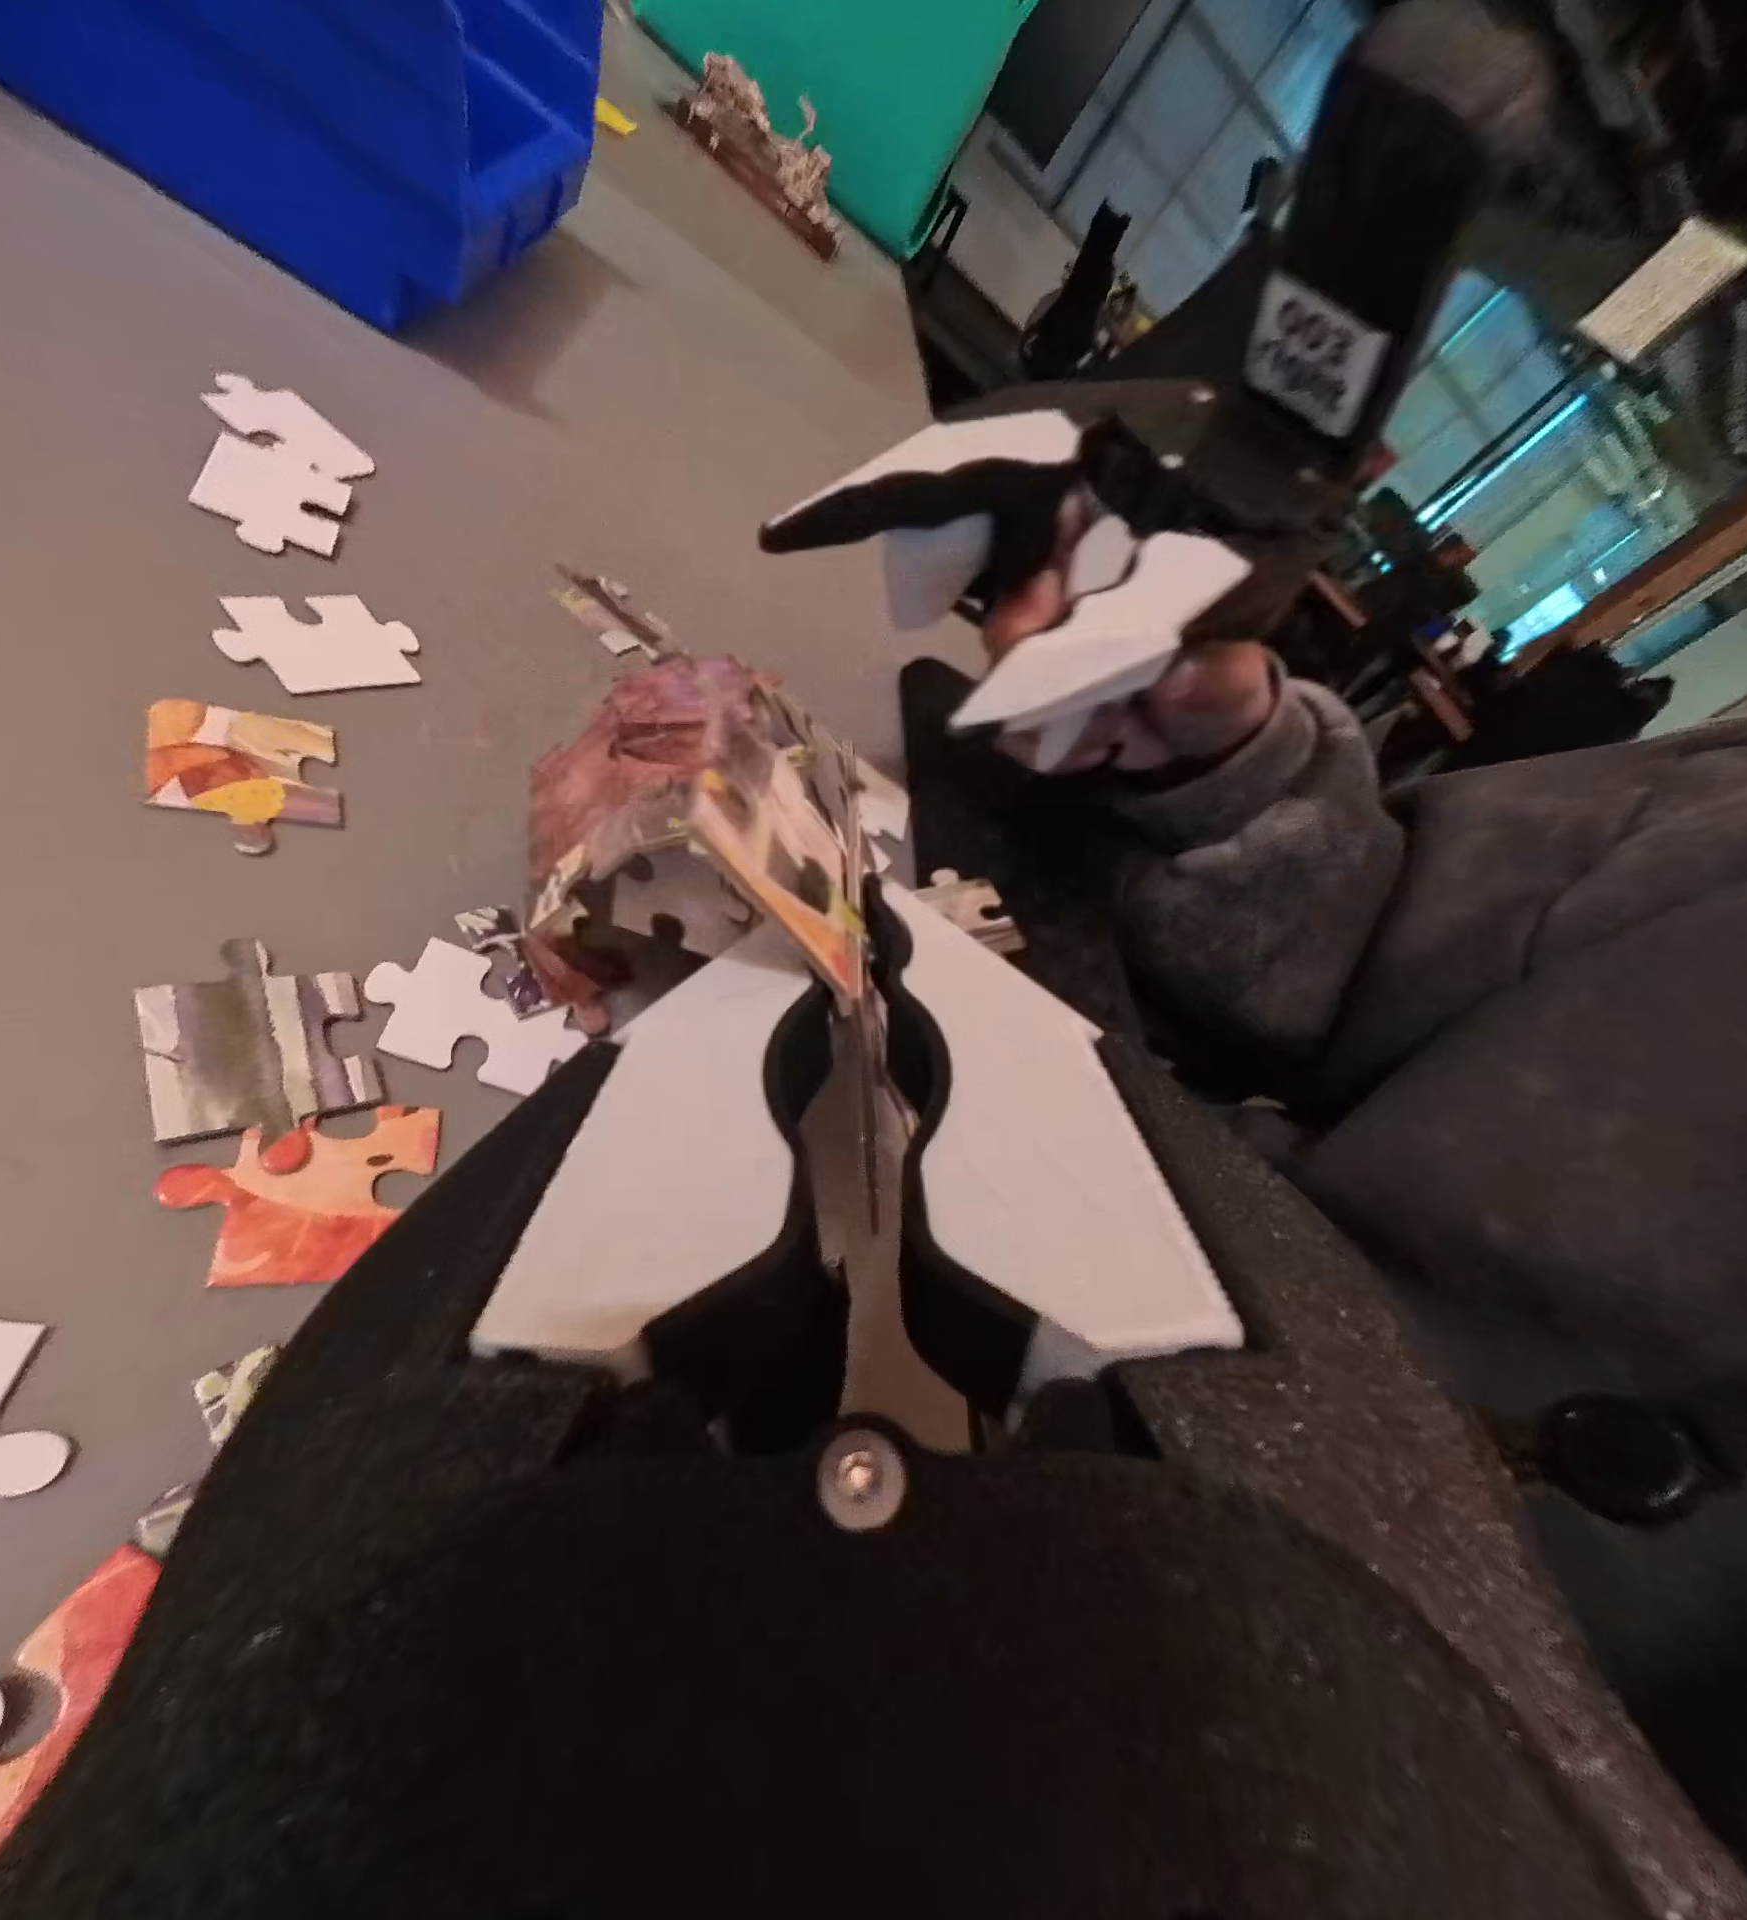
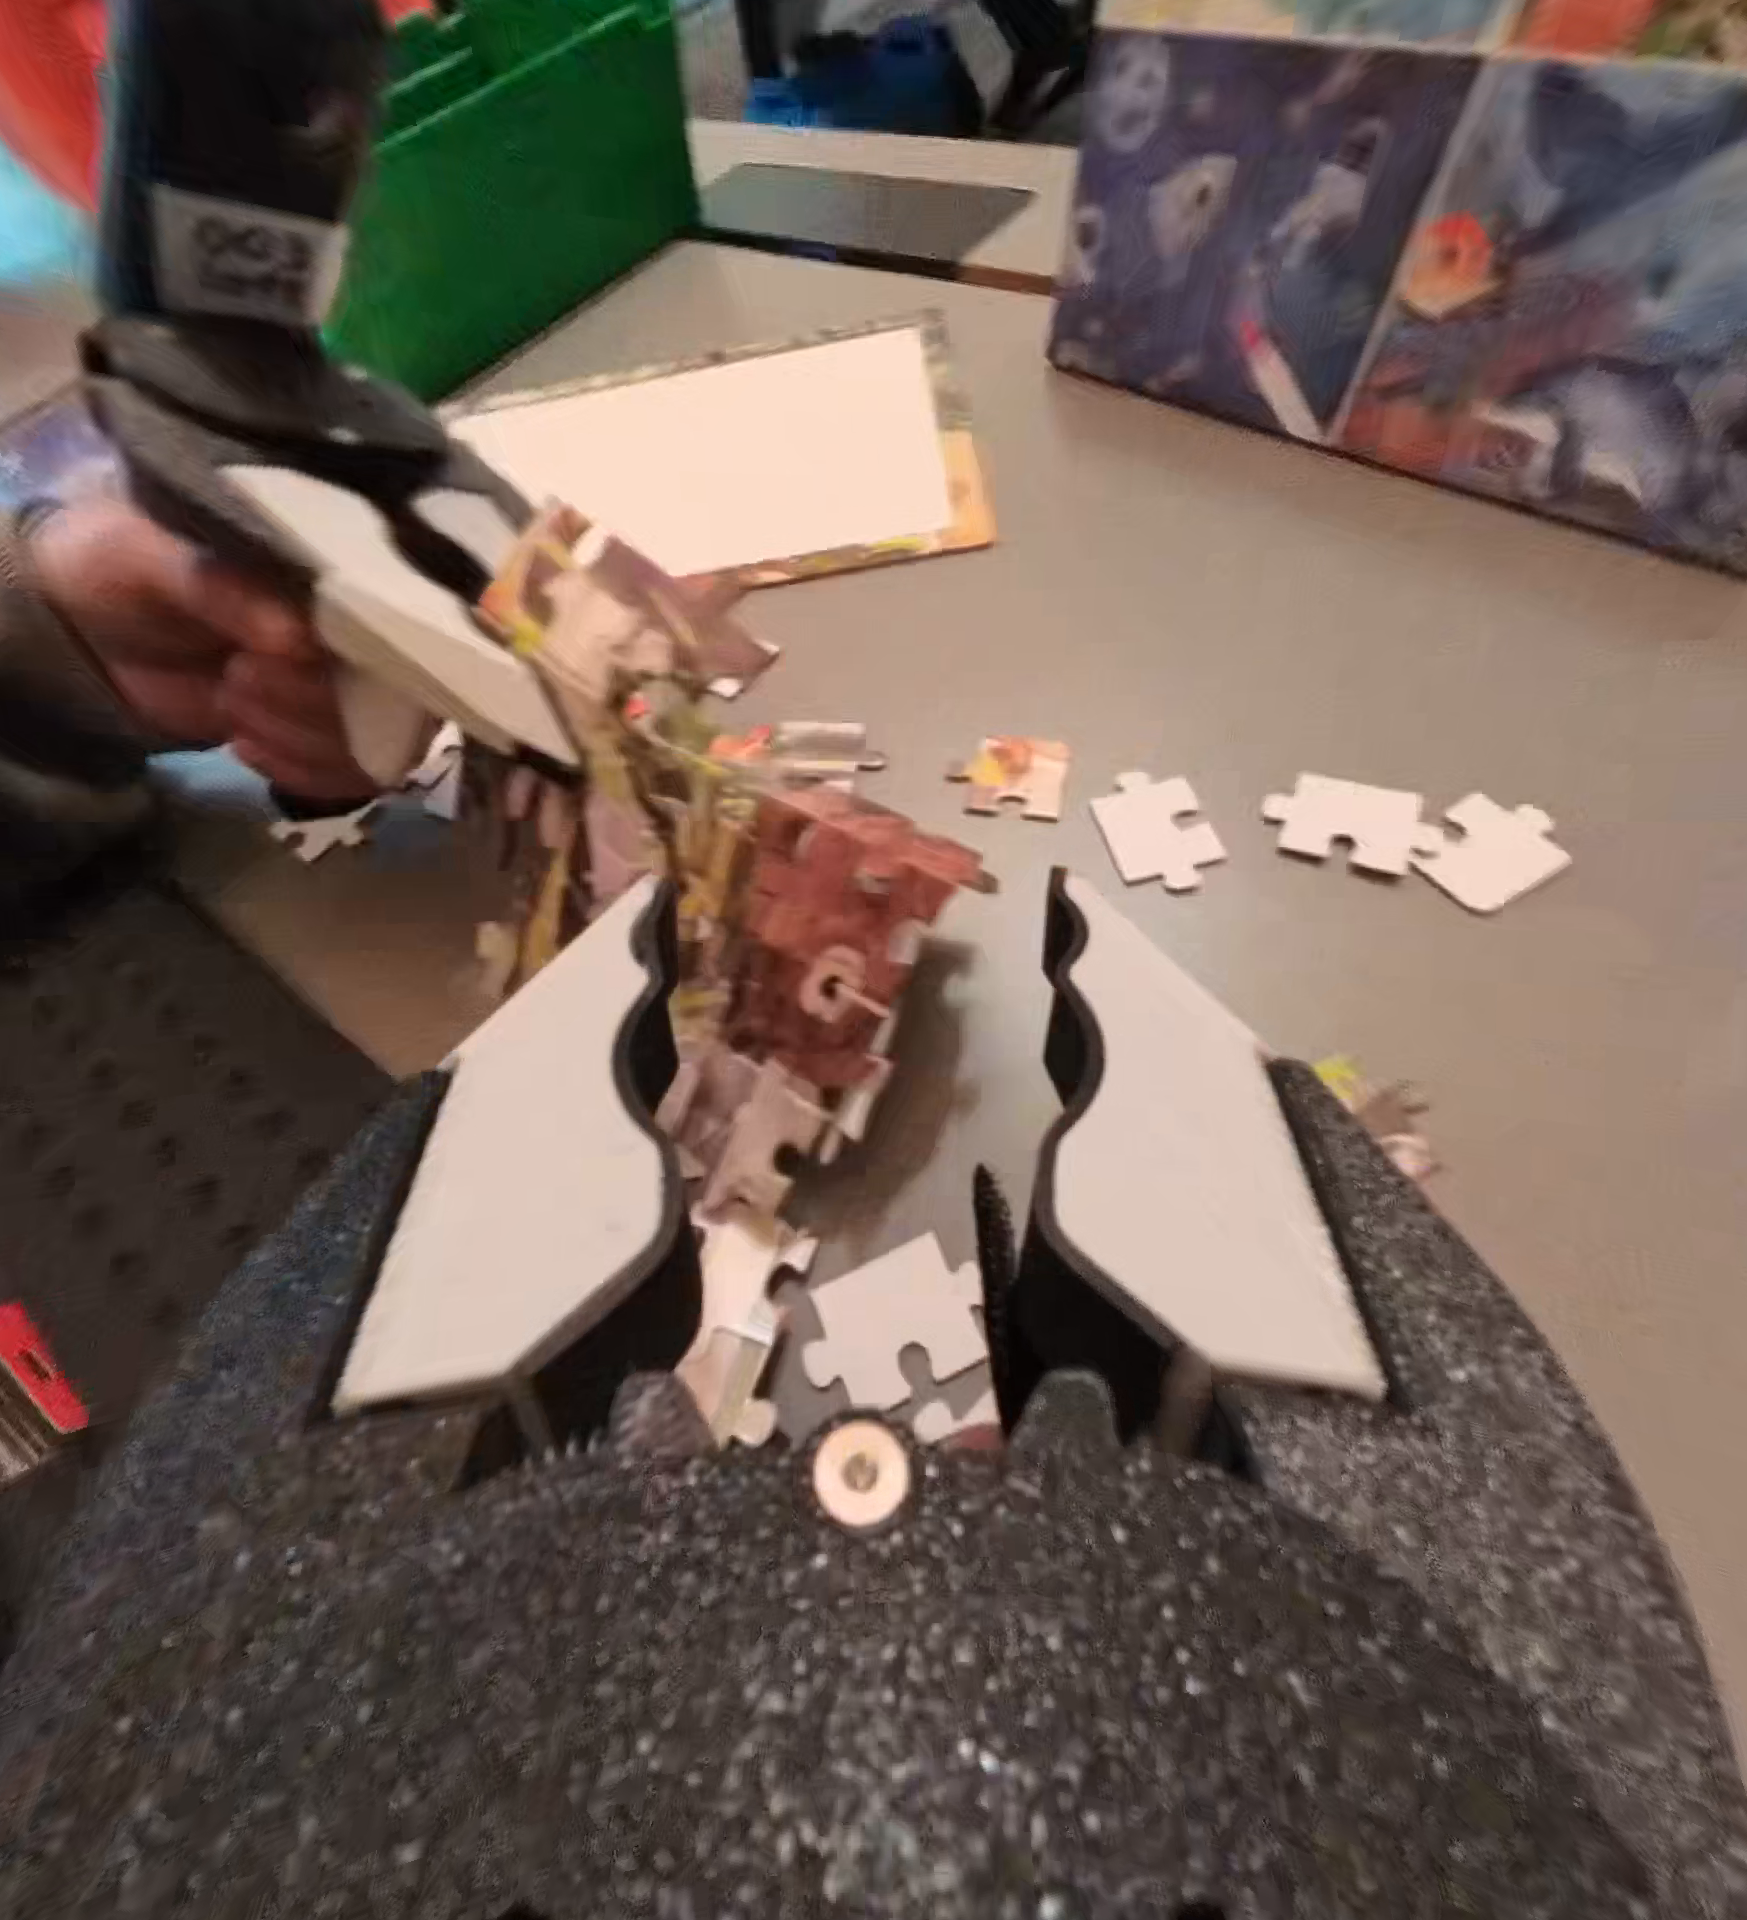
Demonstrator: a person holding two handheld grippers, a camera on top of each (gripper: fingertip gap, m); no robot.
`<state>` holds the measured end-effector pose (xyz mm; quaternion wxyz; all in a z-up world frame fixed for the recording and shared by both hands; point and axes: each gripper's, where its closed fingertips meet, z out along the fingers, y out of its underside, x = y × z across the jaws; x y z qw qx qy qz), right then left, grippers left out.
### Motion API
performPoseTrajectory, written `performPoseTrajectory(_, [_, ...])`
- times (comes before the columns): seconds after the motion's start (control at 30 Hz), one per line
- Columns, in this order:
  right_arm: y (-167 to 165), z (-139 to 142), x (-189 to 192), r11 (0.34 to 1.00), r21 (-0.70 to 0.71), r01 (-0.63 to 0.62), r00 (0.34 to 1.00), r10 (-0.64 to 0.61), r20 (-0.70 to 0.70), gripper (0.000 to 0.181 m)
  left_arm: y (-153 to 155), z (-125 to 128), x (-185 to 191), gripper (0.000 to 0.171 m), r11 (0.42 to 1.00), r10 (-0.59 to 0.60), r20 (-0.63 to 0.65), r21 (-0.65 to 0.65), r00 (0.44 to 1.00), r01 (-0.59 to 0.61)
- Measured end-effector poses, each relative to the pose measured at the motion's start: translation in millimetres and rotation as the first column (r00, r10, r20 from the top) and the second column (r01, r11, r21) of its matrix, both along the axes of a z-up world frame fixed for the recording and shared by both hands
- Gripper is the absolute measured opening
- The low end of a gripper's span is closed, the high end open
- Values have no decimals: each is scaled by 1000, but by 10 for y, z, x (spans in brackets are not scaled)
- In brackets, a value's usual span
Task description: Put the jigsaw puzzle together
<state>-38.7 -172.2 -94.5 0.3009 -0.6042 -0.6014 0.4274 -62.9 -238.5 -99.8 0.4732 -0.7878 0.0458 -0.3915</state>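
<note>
the left claw is clamped on the edge of a joined slab of puzzle pieces, lifting it, sagging, off the grey worktop, likely to reposition it, while the right claw gapes empty just beside its drooping end.

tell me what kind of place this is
Probably a workshop or lab space, not a home: plastic storage bins stand on a grey worktable, with glass partitions and cluttered desks behind. Loose puzzle pieces and a puzzle box sit on the table.
</note>
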Motion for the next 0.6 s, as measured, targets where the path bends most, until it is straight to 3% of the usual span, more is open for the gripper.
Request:
performPoseTrajectory(0.07, [-7,-164,-45,979,-199,-43,997,55,55,74,-24,162,-5,1,998,-14,58,60,998,11])
performPoseTrajectory(0.1, [-186,-231,-67,924,-359,-130,983,169,79,75,-44,231,11,1,996,-32,87,84,996,25])
performPoseTrajectory(0.13, [-405,-216,-63,825,-515,-231,951,304,60,72,-62,290,30,1,994,-49,113,108,992,37])
performPoseTrajectory(0.2, [-675,17,-45,628,-674,-389,887,453,-90,28,-78,366,49,0,988,-65,140,147,988,44])
performPoseTrajectory(0.23, [-688,107,-71,616,-662,-428,881,447,-154,13,-68,376,25,1,988,-51,137,154,989,29])
performPoseTrajectory(0.27, [-667,137,-111,644,-630,-434,888,425,-176,8,-49,361,-25,1,988,-22,117,152,993,4])
performPoseTrajectory(0.3, [-623,75,-164,718,-566,-404,907,397,-143,5,-31,325,-73,1,990,5,84,140,996,-17])
performPoseTrajectory(0.37, [-553,-80,-235,884,-313,-348,936,347,-61,5,10,196,-171,1,993,63,-17,102,998,-61])
performPoseTrajectory(0.4, [-516,-132,-258,932,-166,-321,947,321,-29,7,24,141,-209,1,994,84,-49,81,995,-80])
performPoseTrajectory(0.47, [-389,-161,-315,969,93,-228,974,229,0,14,61,31,-309,1,991,134,-87,35,987,-131])
performPoseTrajectory(0.53, [-331,-127,-332,934,314,-171,983,183,-9,11,95,-137,-461,1,979,198,-152,-23,968,-204])
performPoseTrajectory(0.6, [-570,-89,-305,923,292,-249,962,272,-39,4,82,-189,-454,1,981,182,-154,-39,971,-190])
